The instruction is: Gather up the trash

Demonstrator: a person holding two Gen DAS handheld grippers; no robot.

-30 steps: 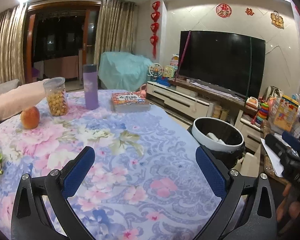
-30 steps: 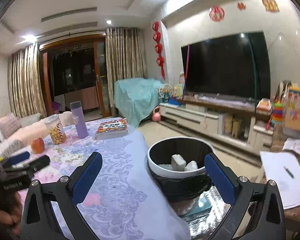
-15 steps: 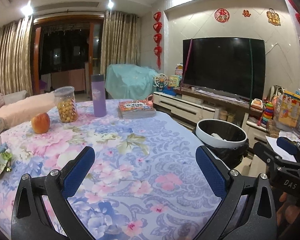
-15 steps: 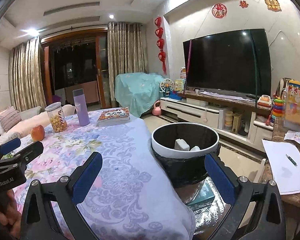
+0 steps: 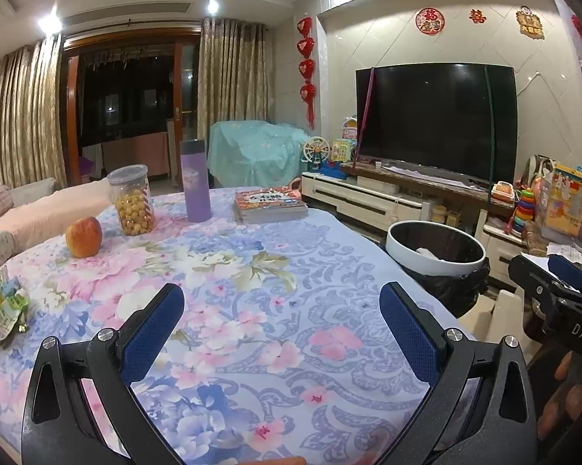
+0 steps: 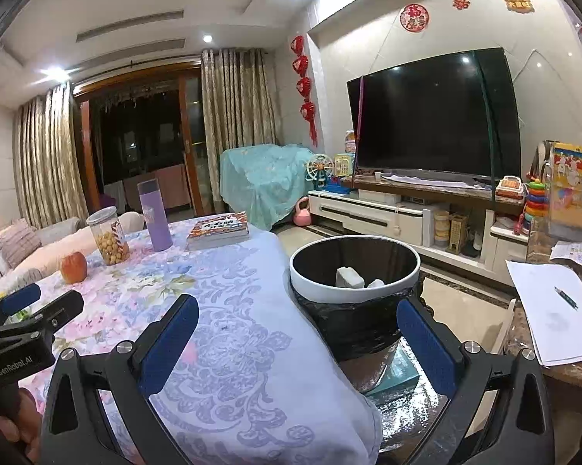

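Holding both the left gripper [image 5: 281,310] and right gripper [image 6: 297,323] spread and empty, we see white scraps already in the bin [image 6: 355,296], while what may be wrappers [image 5: 6,316] remain on the table edge.

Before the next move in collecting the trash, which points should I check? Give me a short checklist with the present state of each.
1. Left gripper open and empty: ok.
2. Right gripper open and empty: ok.
3. Trash bin open at the top, beside the table, with white pieces already inside: ok.
4. Next trash located: wrappers lie at the table's left edge, on the left gripper's side: ok.
5. Non-trash stays apart: apple, snack jar, purple bottle and books stand at the far side: ok.
6. Any trash on the floor: cannot tell.
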